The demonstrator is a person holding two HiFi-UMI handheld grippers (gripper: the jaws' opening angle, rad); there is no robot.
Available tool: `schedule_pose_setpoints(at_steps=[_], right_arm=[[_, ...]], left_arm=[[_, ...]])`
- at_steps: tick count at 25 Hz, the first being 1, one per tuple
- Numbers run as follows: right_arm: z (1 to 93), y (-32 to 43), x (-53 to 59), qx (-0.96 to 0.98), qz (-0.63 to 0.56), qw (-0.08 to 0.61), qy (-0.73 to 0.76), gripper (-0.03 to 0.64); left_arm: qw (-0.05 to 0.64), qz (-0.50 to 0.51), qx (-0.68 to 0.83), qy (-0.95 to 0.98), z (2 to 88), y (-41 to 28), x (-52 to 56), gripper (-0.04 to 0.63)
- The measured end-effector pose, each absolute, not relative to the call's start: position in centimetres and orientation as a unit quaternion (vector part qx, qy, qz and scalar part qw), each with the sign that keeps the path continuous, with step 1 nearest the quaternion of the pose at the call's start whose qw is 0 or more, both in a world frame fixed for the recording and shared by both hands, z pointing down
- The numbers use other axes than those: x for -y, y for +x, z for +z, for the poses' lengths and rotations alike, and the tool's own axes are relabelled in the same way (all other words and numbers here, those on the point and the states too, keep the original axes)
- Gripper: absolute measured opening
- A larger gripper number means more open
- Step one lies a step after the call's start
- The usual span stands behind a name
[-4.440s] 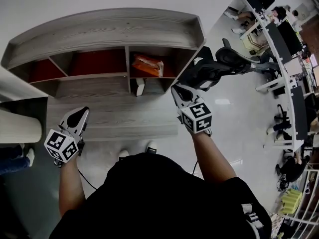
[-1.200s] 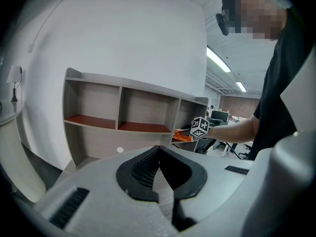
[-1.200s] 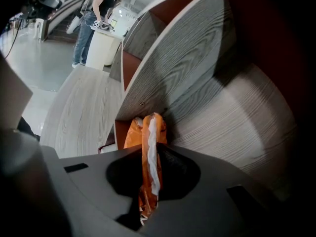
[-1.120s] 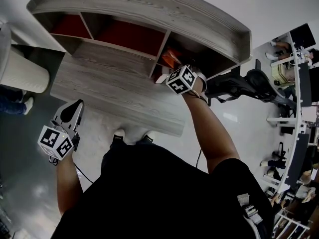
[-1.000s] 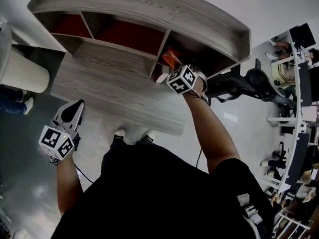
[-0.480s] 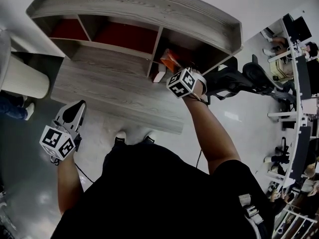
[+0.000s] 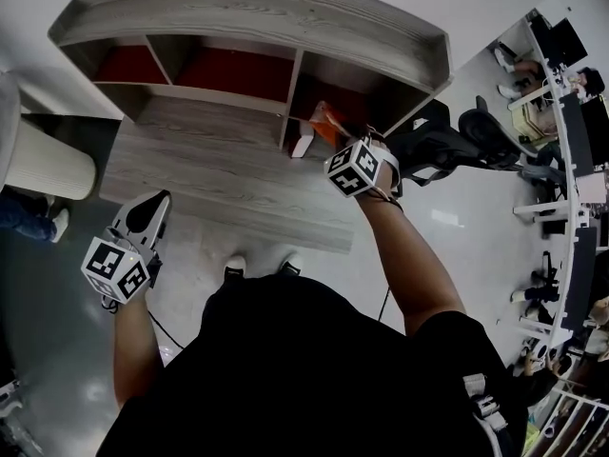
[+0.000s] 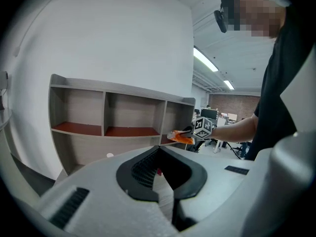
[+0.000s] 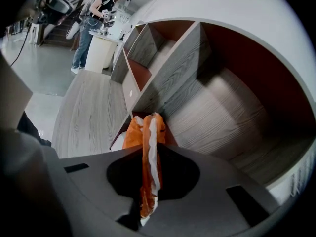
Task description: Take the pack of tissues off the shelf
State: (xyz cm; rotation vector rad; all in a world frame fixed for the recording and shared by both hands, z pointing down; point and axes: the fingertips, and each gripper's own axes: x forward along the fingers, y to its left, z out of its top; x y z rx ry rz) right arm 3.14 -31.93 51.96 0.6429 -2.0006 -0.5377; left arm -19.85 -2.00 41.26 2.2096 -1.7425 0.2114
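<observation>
The orange pack of tissues (image 9: 148,132) hangs pinched edge-on between the jaws of my right gripper (image 9: 148,154), which is shut on it. In the head view the pack of tissues (image 7: 326,122) sticks out ahead of the right gripper (image 7: 344,150), just in front of the right-hand compartment of the grey wooden shelf (image 7: 257,17). The left gripper view shows the pack of tissues (image 8: 180,137) held out clear of the shelf (image 8: 123,90). My left gripper (image 7: 147,215) hangs low at the left, off the shelf, shut and holding nothing.
A small white object (image 7: 303,141) stands in the lower right compartment. A wide wooden ledge (image 7: 219,184) runs below the compartments. A black office chair (image 7: 457,136) is at the right, a white rounded counter (image 7: 48,160) at the left. A person (image 9: 94,19) stands far off.
The right gripper has drawn back from the right compartment toward me with the orange pack in its jaws. Earlier the pack lay inside that compartment. The left gripper has barely moved.
</observation>
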Motion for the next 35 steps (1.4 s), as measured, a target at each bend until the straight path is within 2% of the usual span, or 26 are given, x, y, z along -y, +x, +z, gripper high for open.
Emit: schedule_pose_setpoints(at_steps=[13,35], right_arm=[[50.1,6.8,29.1,0.809,-0.201,0.466,0.298,0.021],[48.1,17.7,23.2,0.777,-0.140,0.477,0.387,0.021]], left_arm=[[0.145,0.067,0.574,0.803,40.7,-18.7,3.1,0.018],[0.131,0.072,0.476,0.867,40.8,-13.8,7.2,0.018]])
